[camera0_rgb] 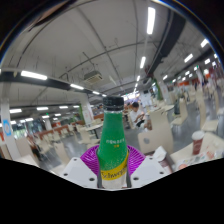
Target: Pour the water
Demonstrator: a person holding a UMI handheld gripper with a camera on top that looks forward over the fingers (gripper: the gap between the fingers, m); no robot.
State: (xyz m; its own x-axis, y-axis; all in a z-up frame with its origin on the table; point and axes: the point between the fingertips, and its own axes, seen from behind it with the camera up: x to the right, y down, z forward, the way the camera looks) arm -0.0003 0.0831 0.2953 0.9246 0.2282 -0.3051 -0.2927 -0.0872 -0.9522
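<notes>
A green plastic bottle (112,140) with a dark cap and a yellow label stands upright between my fingers, lifted high so the ceiling shows behind it. My gripper (113,163) is shut on the bottle, with both purple pads (92,156) pressed against its sides near the label. The bottle's lower part is hidden below the fingers.
A large hall lies beyond, with ceiling light strips (150,20) overhead. White tables (205,150) stand to the right, one bearing a brown paper cup (197,139). More desks and chairs (60,145) sit to the left.
</notes>
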